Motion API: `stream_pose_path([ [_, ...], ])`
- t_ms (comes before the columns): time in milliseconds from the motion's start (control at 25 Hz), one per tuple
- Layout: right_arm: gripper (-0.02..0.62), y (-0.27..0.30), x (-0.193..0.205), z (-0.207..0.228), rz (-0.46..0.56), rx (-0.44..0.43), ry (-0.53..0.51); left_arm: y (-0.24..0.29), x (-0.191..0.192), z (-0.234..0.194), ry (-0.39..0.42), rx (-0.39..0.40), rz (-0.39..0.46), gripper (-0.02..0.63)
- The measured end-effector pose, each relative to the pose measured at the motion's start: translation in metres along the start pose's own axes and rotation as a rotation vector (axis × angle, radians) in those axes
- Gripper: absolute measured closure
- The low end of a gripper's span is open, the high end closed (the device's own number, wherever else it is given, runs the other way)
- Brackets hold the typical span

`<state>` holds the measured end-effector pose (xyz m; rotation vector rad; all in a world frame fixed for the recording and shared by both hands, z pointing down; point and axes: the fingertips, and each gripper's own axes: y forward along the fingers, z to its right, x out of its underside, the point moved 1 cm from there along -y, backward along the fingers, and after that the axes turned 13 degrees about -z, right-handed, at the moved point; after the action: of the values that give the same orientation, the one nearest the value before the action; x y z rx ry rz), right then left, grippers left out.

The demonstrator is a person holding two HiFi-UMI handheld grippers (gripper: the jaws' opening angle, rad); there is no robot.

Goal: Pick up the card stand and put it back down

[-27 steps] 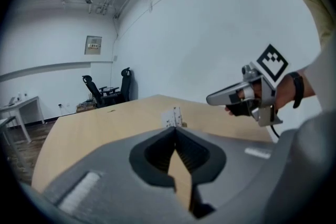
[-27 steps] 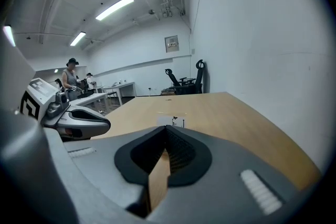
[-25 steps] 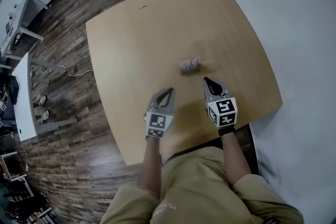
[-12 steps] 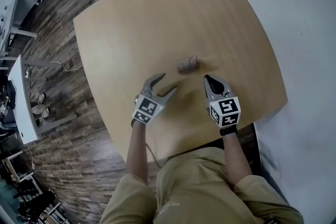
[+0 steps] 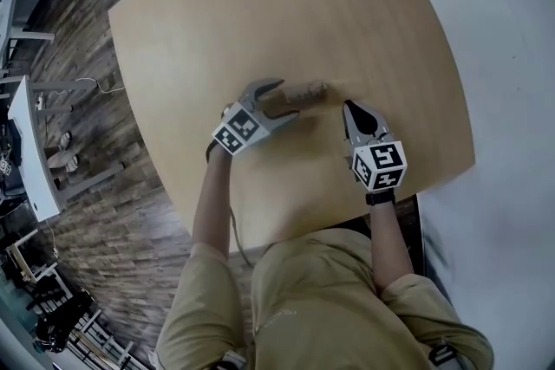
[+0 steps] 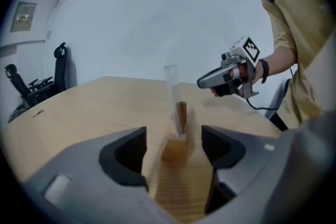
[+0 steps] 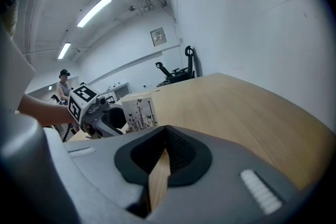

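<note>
Matt wooden table [image 5: 260, 13], clear-plastic card stand [image 6: 176, 123]

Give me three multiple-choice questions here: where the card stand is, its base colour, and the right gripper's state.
1. Where is the card stand? A) between the left gripper's fingers B) on the floor C) on a chair
2. Its base is: A) blue B) wood-brown C) black
3. The right gripper's fingers are: A) wide apart B) gripping the stand C) together, empty
Key: 1A, it stands on the table between the opening fingers, untouched; 2B, seen in the left gripper view; 3C, tips meet, nothing held.
</note>
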<state>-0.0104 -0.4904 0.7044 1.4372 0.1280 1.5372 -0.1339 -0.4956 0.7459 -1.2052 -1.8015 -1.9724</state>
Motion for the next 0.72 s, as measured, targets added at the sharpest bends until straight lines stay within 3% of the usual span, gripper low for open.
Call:
stream_pose_path([
  [200, 0.591, 0.004, -0.008, 0.004, 0.015, -0.037, 0.004, 0.028, -0.023, 0.007, 0.079, 0.064, -0.015, 0.317],
  [400, 0.591, 0.009, -0.014, 0.009, 0.024, -0.056, 0.02, 0.051, -0.033, 0.009, 0.106, 0.105, 0.002, 0.373],
  [600, 0.591, 0.005, -0.011, 0.012, 0.024, -0.056, 0.035, 0.059, -0.039, 0.024, 0.145, 0.134, -0.012, 0.552],
  [720, 0.591, 0.009, -0.013, 0.011, 0.022, -0.054, 0.042, 0.059, -0.034, 0.023, 0.154, 0.14, -0.042, 0.565],
])
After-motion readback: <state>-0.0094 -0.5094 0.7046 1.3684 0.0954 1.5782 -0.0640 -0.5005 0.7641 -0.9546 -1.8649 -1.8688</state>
